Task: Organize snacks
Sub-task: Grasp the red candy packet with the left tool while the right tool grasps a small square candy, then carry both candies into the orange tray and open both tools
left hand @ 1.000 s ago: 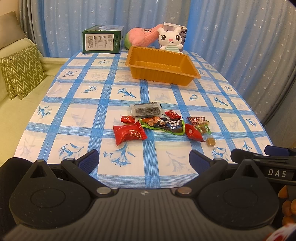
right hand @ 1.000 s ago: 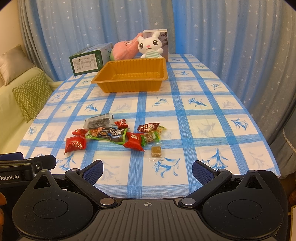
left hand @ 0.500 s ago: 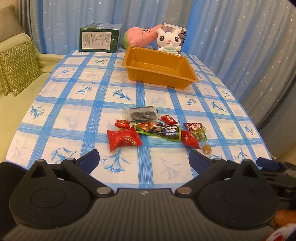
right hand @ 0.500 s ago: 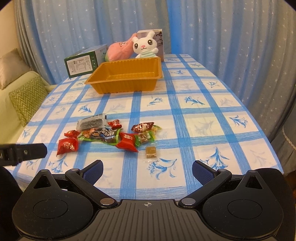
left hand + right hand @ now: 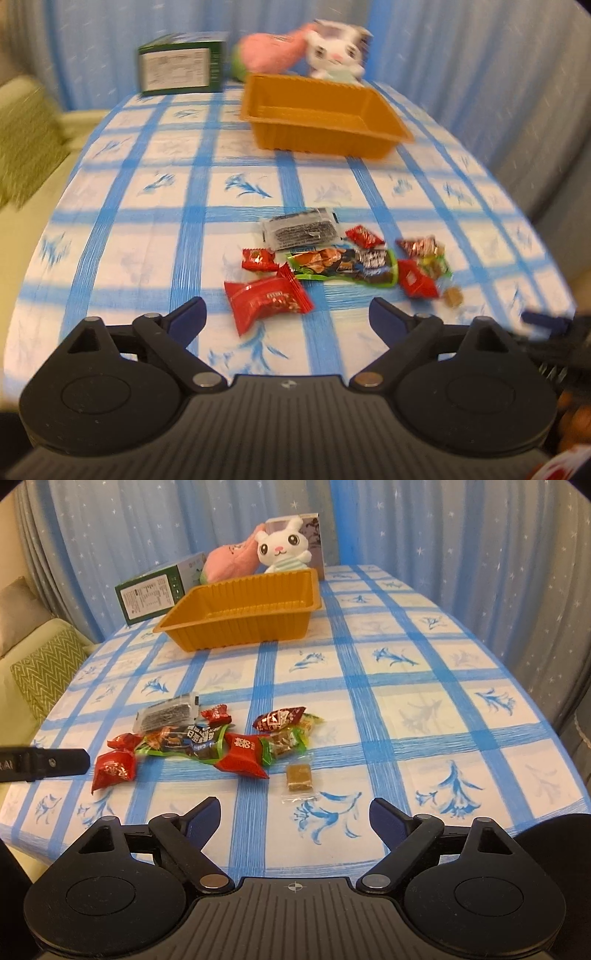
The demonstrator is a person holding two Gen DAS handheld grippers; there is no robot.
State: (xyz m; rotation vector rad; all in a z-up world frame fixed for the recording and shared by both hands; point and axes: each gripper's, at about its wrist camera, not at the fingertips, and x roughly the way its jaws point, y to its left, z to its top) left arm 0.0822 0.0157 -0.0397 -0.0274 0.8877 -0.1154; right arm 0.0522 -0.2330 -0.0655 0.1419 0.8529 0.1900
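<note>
Here the left hand-held gripper [image 5: 287, 314] and the right hand-held gripper [image 5: 294, 812] are both hovering wide apart and holding nothing, low over the bench [image 5: 406, 686]. The snacks [image 5: 207, 738] are lying scattered just ahead of them, well short of the orange tray [image 5: 243, 609].

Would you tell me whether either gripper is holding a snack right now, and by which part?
Neither. The left gripper and right gripper are both open, short of the snacks.
</note>
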